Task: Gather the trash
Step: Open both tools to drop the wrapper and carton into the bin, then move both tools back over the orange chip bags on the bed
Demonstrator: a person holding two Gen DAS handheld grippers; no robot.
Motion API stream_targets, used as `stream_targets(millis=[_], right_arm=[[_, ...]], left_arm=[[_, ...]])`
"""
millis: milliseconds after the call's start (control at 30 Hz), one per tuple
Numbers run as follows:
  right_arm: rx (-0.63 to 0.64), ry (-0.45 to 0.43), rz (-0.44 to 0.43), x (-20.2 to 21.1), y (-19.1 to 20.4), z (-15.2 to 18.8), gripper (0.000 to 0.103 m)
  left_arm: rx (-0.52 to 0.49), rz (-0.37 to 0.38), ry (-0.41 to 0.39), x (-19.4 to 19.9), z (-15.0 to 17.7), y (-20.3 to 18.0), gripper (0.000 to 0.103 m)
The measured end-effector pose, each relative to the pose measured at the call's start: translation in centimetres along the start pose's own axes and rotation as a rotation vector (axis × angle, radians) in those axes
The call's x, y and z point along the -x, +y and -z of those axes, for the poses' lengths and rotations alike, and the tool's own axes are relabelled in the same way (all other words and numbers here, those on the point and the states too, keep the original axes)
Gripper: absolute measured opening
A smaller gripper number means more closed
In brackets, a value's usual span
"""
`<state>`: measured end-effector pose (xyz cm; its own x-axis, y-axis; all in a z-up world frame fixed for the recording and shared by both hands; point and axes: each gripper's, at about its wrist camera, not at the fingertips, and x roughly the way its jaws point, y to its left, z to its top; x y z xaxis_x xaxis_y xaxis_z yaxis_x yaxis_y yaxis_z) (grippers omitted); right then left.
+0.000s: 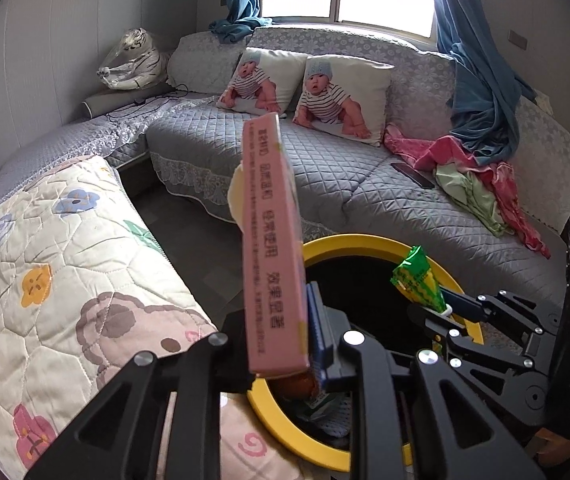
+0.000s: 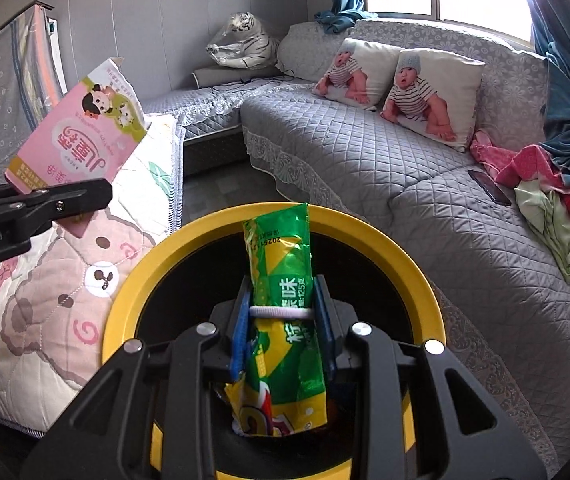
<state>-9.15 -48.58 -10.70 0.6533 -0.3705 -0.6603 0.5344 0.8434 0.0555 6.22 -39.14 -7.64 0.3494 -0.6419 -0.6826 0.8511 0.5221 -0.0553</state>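
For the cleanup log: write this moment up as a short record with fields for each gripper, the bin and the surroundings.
left gripper: shut on pink box, held upright beside the bin's near rim
right gripper: shut on green packet, over the bin's opening
bin: yellow rim, dark inside, some trash already in it
released yet: neither item
left of bin: patterned quilt
behind bin: grey sofa with two cushions, a phone and loose clothes
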Motion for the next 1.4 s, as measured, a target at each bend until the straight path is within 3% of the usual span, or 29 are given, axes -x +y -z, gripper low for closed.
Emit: stream_targets(millis=[100, 167, 300, 467, 700, 900, 1133, 1400], right_arm=[[-0.020, 0.009, 0.013, -0.2, -0.6, 0.0, 0.031], [-0.035, 0.007, 0.029, -0.2, -1.1, -0.1, 0.048], [-0.056, -0.007, 0.057, 0.2, -1.7, -0.1, 0.052], [-0.059, -0.030, 0.084, 0.7, -2.1, -0.4, 0.063], [-0.014, -0.078, 0.074, 1.2, -0.4, -1.8, 0.075], [0.047, -0.105, 0.012, 1.2, 2.8, -3.5, 0.080], [0.157, -0.119, -0.117, 0.3, 9.7, -6.0, 0.087], [0.328, -0.125, -0.342, -1.4, 21.6, -8.1, 0.087]], left_arm=[[0.006, 0.002, -0.002, 0.0, -0.1, -0.2, 0.024], [0.010, -0.006, -0.007, 0.0, 0.0, -0.1, 0.040], [0.027, -0.023, -0.019, 0.3, 0.0, 0.3, 0.053], [0.062, -0.043, -0.068, 1.4, -0.1, 1.7, 0.081], [0.140, -0.087, -0.130, 3.3, -0.4, 5.7, 0.091], [0.200, -0.156, -0.181, 5.3, 0.0, 10.3, 0.095], [0.260, -0.257, -0.218, 8.3, 1.6, 17.4, 0.095], [0.342, -0.403, -0.249, 12.7, 5.8, 27.3, 0.095]])
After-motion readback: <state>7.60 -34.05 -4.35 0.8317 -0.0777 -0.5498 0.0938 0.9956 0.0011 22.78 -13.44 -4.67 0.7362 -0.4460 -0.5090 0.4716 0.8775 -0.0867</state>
